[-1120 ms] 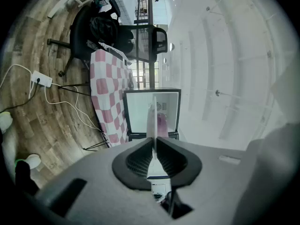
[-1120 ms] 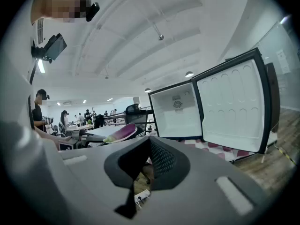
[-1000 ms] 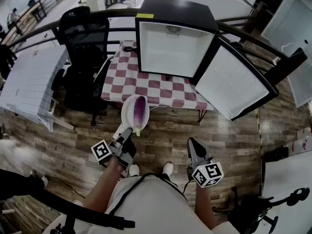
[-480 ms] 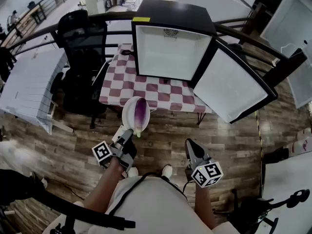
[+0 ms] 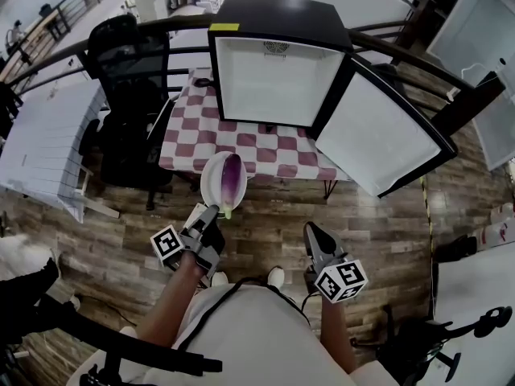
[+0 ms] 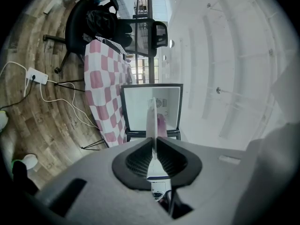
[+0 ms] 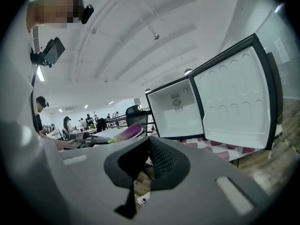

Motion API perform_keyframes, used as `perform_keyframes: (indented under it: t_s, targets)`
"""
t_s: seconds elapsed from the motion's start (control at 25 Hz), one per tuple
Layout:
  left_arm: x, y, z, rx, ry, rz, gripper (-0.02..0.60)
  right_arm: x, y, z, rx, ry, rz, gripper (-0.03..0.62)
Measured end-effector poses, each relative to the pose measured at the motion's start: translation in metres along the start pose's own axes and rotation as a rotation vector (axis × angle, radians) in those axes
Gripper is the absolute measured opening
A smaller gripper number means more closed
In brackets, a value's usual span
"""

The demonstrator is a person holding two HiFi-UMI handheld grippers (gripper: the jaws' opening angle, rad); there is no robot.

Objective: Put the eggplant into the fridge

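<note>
The eggplant (image 5: pixel 232 181) lies on a white plate (image 5: pixel 211 185) that is held out in the air over the wooden floor, just short of the near edge of the table (image 5: pixel 241 147) with the checked cloth. Its long axis runs from the gripper toward the fridge (image 5: pixel 278 83), with the green stem end nearest the fingers and the purple body pointing away. The left gripper (image 5: pixel 211 214) pinches the plate's near rim. In the left gripper view the plate (image 6: pixel 152 121) shows edge-on between the closed pads, with the eggplant (image 6: pixel 161 124) just past it and the open white fridge compartment straight beyond. The fridge stands on the table with its door (image 5: pixel 382 139) swung wide to the right, so the way in looks clear. The right gripper (image 5: pixel 314 232) hangs lower and well off to the side, its fingers pressed together on nothing. The left hand is therefore the nearer one, and the coming move is likely a push forward and slightly right.
</note>
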State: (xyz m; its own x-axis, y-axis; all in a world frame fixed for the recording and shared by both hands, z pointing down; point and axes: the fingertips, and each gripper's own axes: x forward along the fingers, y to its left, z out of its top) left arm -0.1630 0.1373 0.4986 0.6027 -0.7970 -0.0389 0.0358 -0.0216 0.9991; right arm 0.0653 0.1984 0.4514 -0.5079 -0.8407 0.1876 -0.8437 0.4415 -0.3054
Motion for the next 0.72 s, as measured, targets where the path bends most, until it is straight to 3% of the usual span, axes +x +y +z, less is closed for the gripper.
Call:
perform_keyframes:
  t_s: [0.24, 0.72]
  targets:
    - [0.008, 0.003, -0.006, -0.007, 0.006, 0.008, 0.035, 0.001, -0.005, -0.007, -0.050, 0.033, -0.003, 0.008]
    - [0.031, 0.004, -0.026, -0.004, -0.013, 0.014, 0.035, -0.004, -0.030, 0.000, -0.025, 0.039, 0.033, 0.006]
